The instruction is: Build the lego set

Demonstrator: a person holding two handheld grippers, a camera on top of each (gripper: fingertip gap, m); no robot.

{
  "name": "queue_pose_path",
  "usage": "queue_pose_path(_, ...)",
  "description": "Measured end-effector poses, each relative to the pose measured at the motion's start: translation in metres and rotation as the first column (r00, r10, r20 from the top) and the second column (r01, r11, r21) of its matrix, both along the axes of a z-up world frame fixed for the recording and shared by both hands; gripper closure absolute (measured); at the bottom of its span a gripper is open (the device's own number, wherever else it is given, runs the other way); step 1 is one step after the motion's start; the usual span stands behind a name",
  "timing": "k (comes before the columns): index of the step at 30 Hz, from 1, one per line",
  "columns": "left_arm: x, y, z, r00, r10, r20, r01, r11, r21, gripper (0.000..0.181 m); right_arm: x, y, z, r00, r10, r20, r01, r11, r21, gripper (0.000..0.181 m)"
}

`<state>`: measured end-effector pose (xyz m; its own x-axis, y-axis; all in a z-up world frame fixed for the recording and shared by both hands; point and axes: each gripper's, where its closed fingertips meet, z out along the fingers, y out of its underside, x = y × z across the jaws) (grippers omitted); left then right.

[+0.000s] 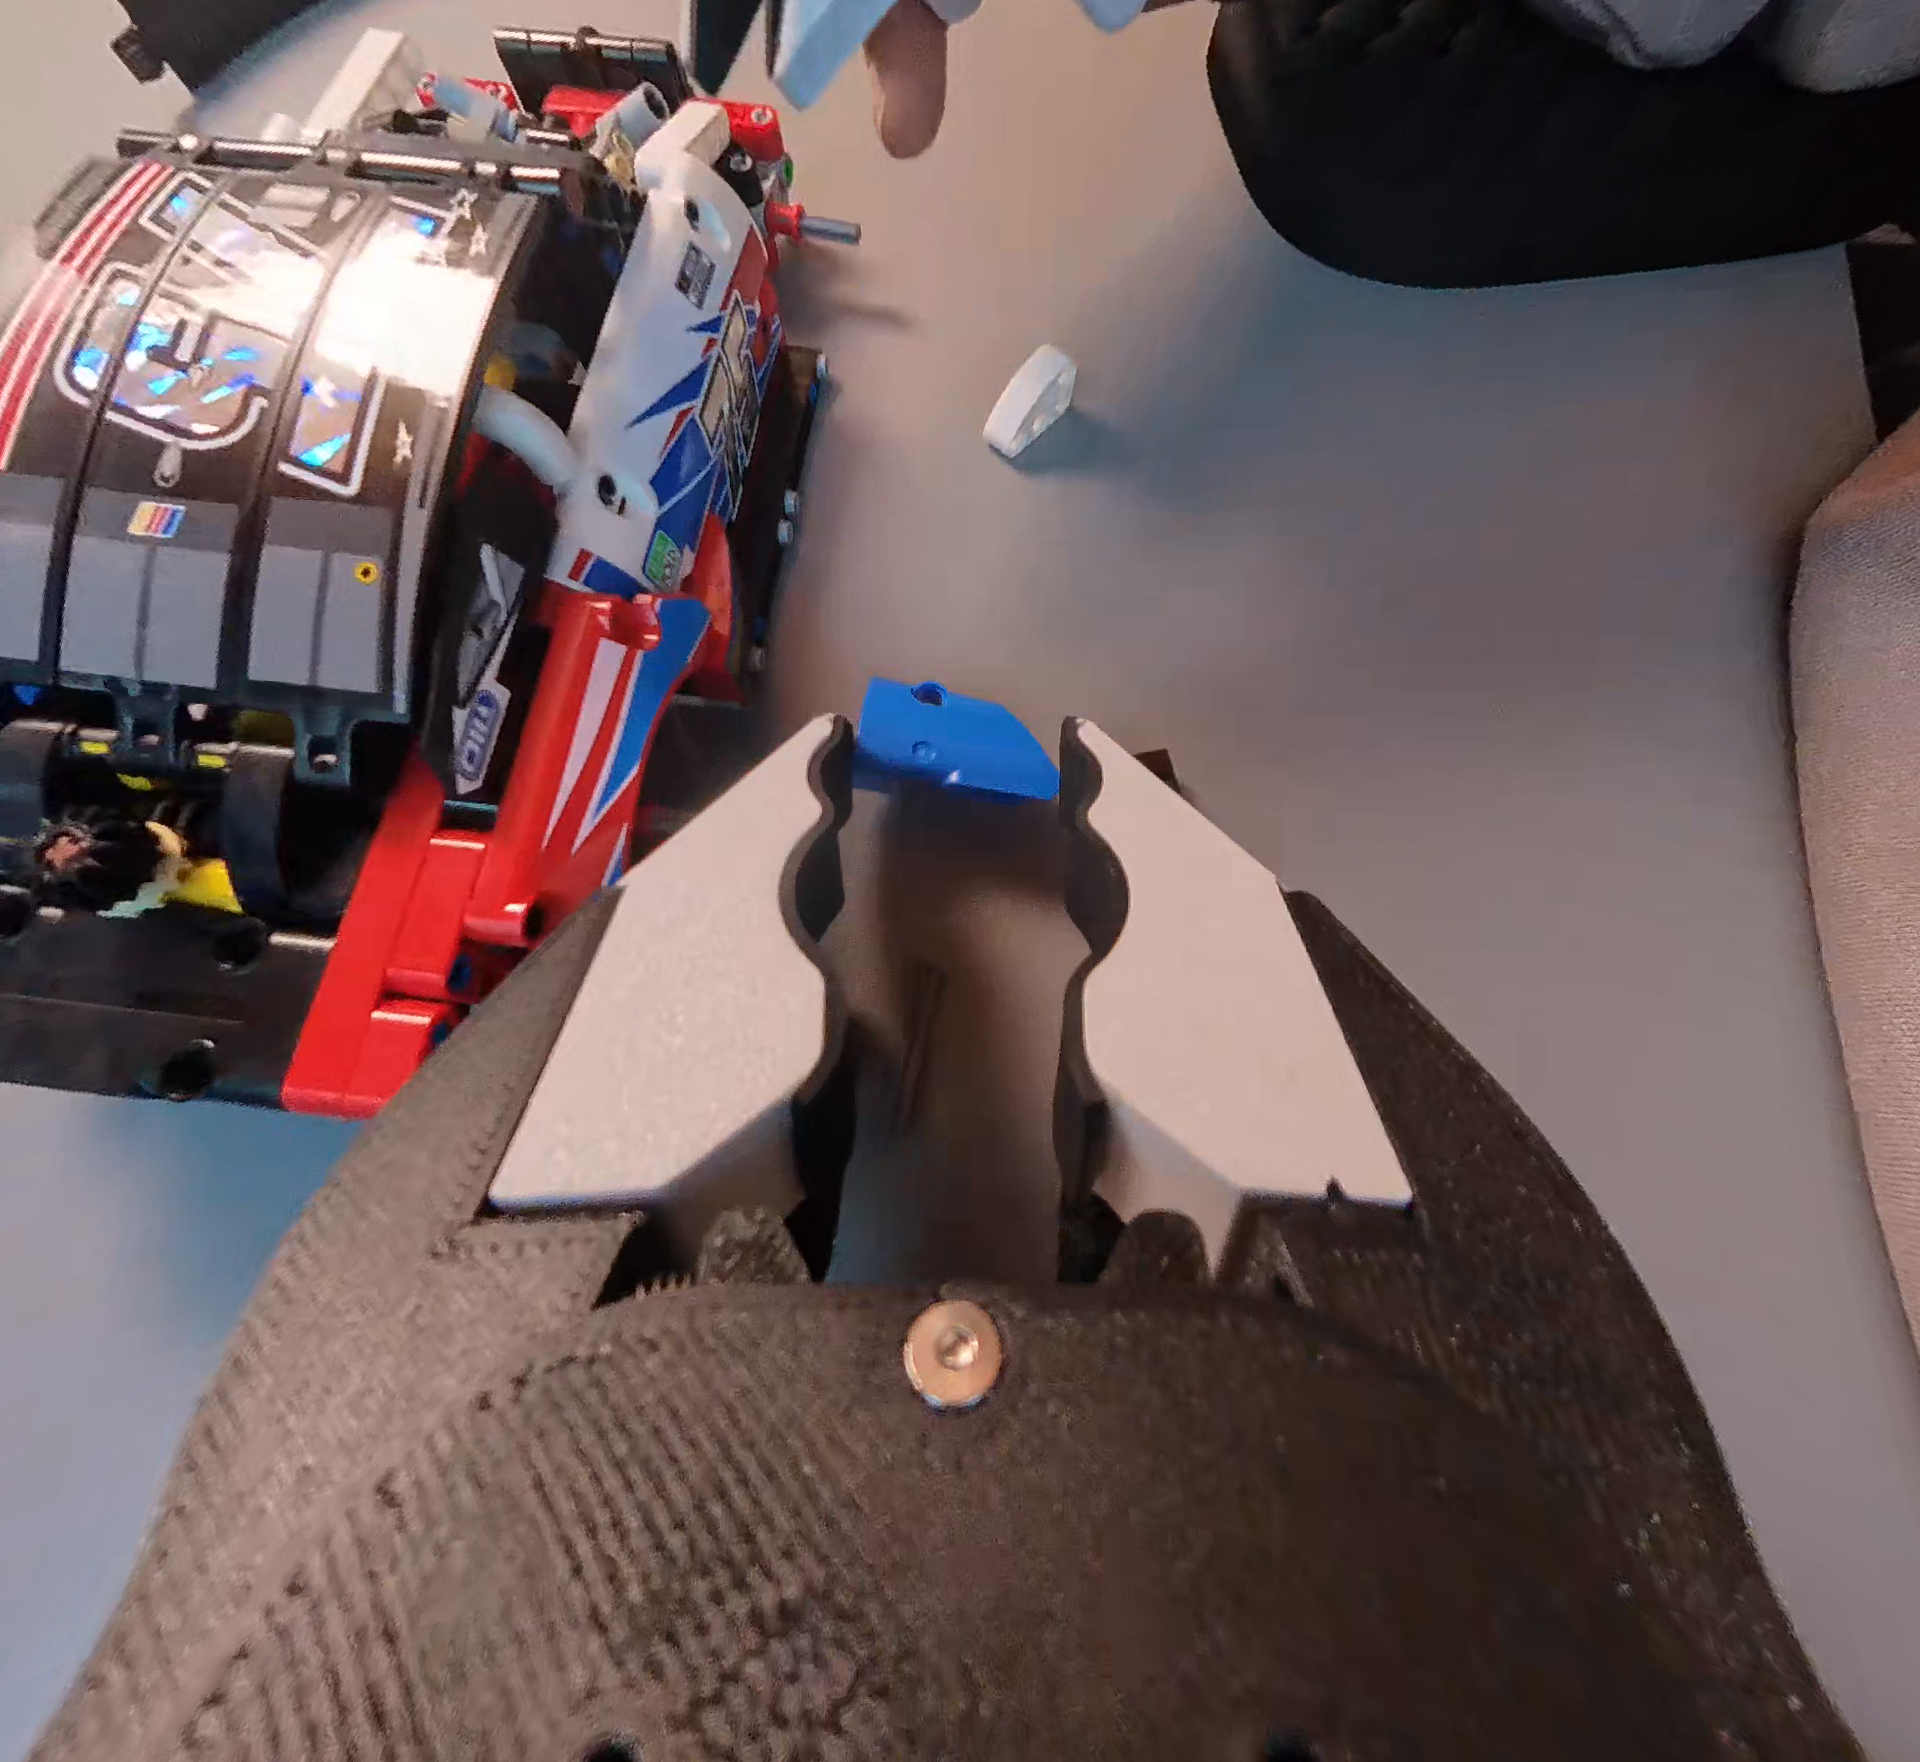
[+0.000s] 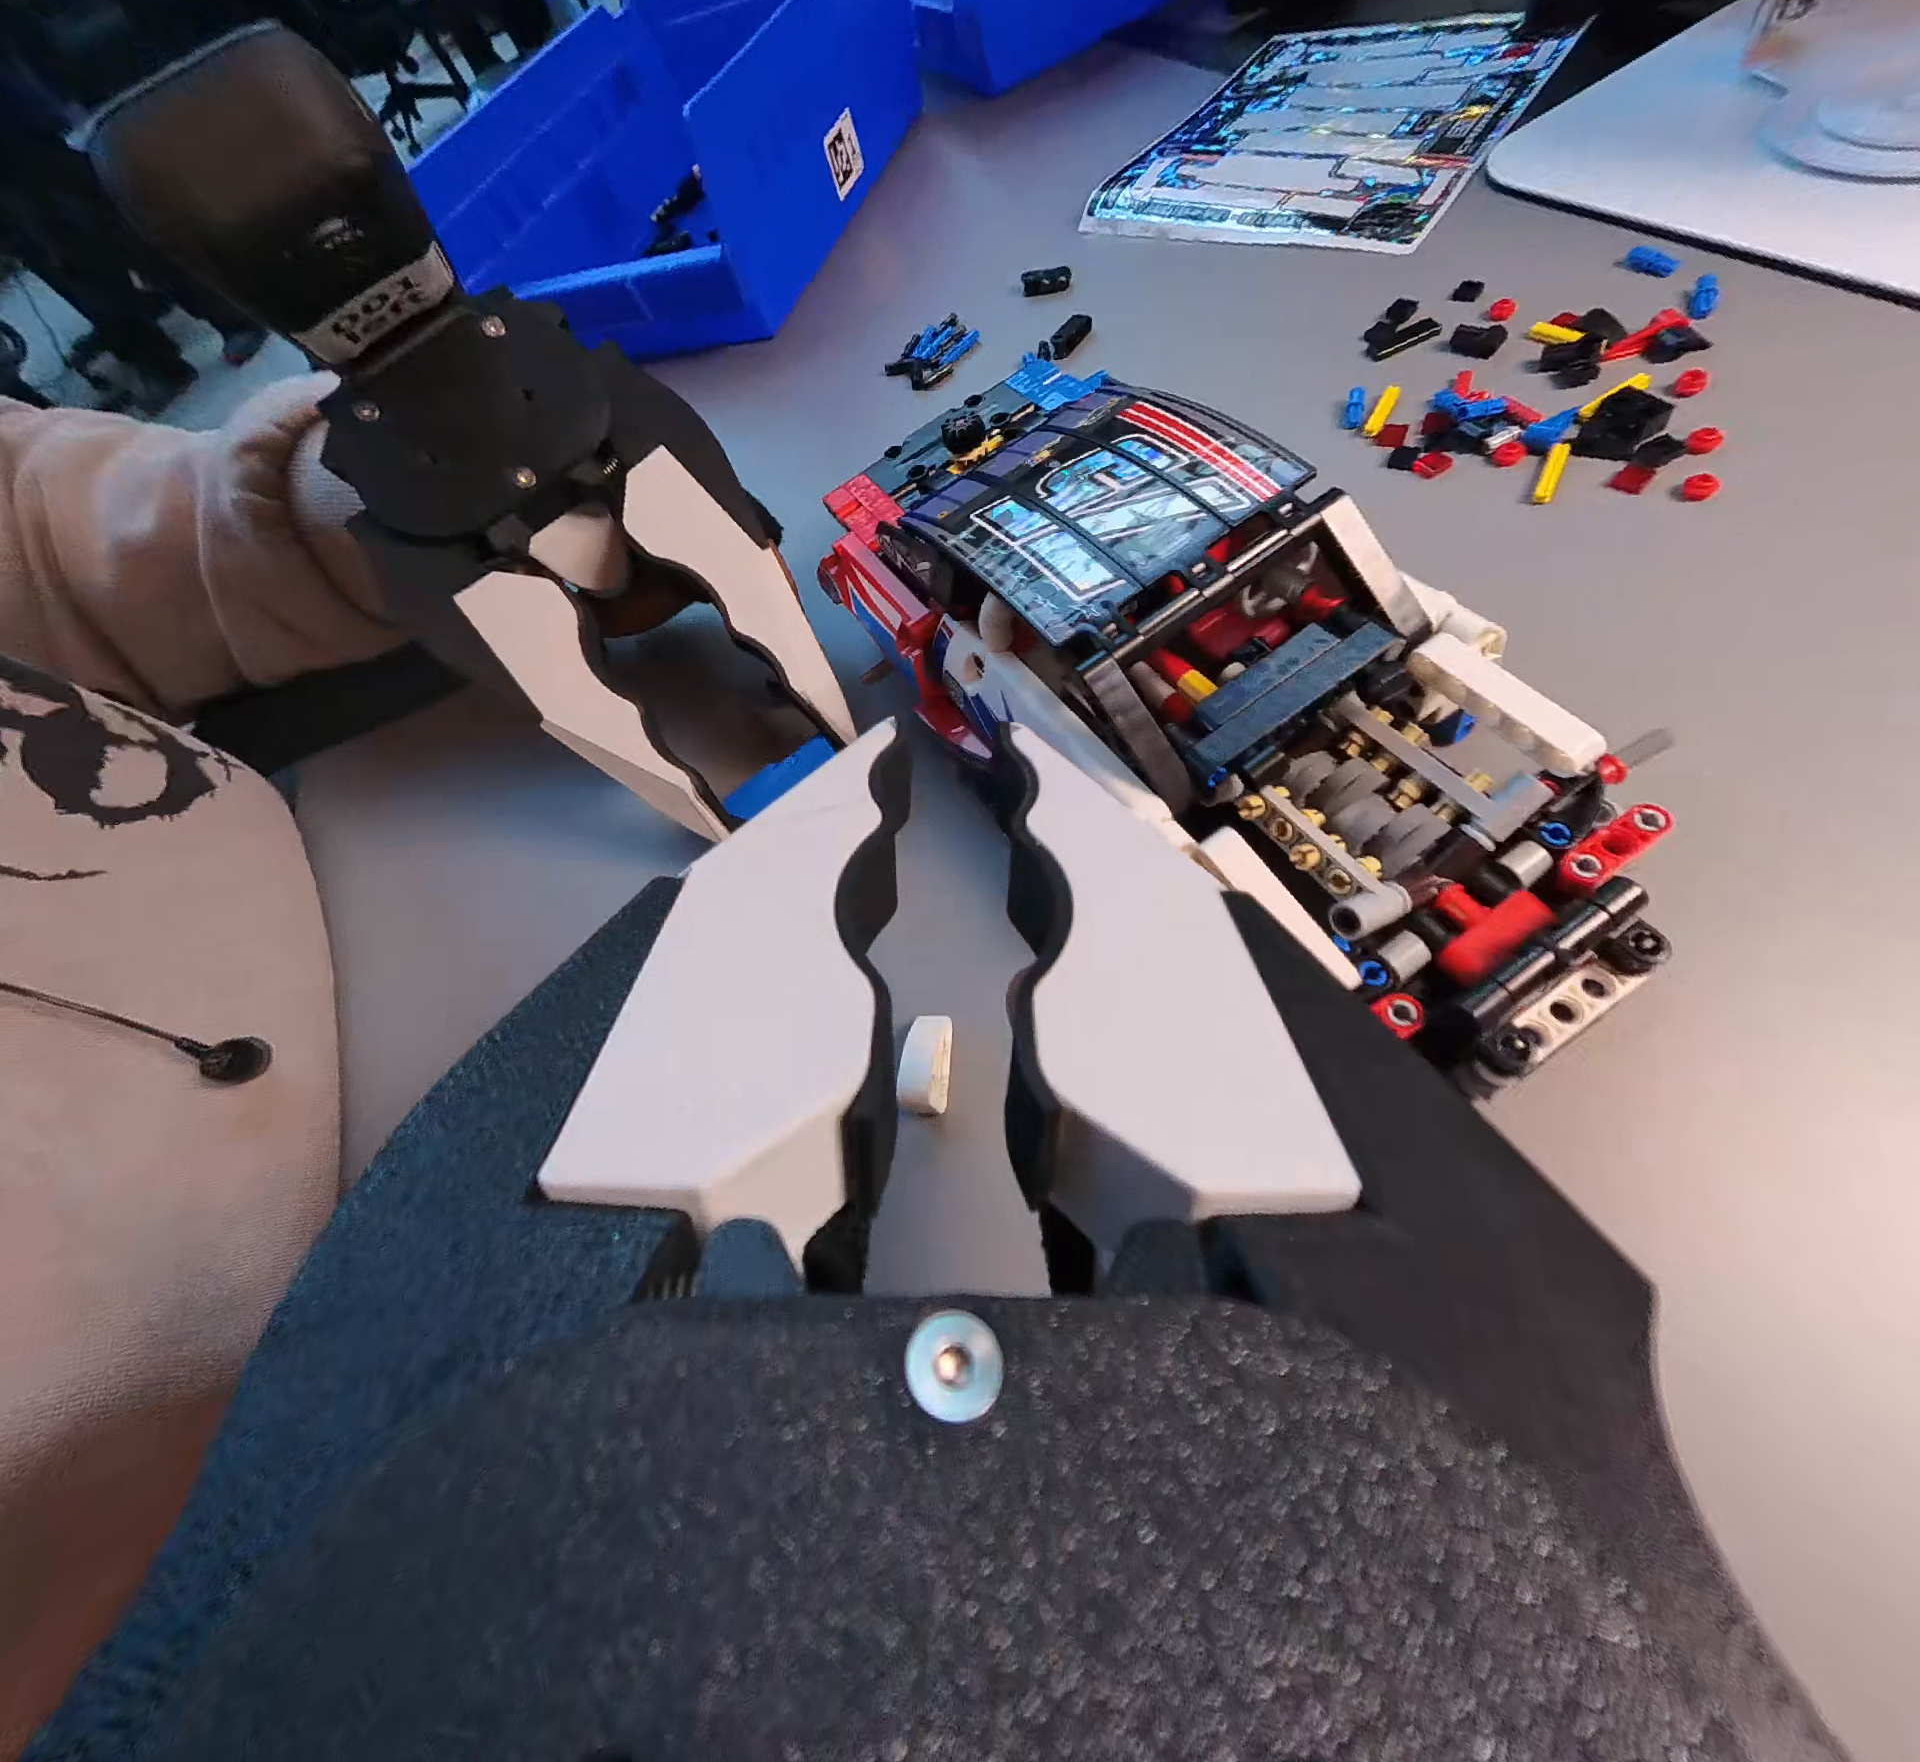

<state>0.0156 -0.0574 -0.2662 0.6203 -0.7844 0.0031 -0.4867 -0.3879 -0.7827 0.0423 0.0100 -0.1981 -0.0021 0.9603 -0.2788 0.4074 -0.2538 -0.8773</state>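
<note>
Tongs first: my left gripper (image 1: 951,741) holds a blue lego piece (image 1: 951,744) between its fingertips, just beside the red flank of the lego car (image 1: 436,486); how firmly it pinches I cannot tell, since the tips hide the piece's ends. My right gripper (image 2: 951,746) stands narrowly parted with nothing between its fingers. A small white piece (image 2: 928,1064) lies on the grey table (image 2: 1714,1193) below it. Loose bricks (image 2: 1538,408) are scattered beyond the car, too small to sort.
</note>
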Motion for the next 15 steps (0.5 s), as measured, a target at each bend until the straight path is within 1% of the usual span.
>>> queue_pose_path(1,0.000,0.000,-0.003,1.000,-0.005,-0.015,0.005,1.000,-0.004,0.143,0.001,0.001,0.000,1.000,-0.006,-0.010,0.006,1.000,-0.021,0.169)
queue_pose_path(3,-0.001,0.000,-0.007,0.999,-0.012,-0.047,0.012,1.000,-0.002,0.143,0.002,0.000,-0.001,1.000,-0.006,-0.011,0.005,0.999,-0.035,0.169)
queue_pose_path(7,-0.001,-0.001,-0.009,0.998,-0.025,-0.064,0.026,1.000,0.016,0.142,0.002,-0.008,-0.007,0.999,0.038,0.021,-0.038,0.999,0.012,0.168)
queue_pose_path(11,-0.001,-0.001,0.000,0.999,-0.026,-0.028,0.028,0.998,0.054,0.142,0.003,-0.015,-0.018,0.994,0.078,0.079,-0.086,0.991,0.104,0.168)
queue_pose_path(15,-0.001,-0.005,0.011,0.998,-0.037,0.041,0.035,0.998,0.050,0.137,0.002,-0.016,-0.016,0.994,0.084,0.066,-0.092,0.987,0.134,0.167)
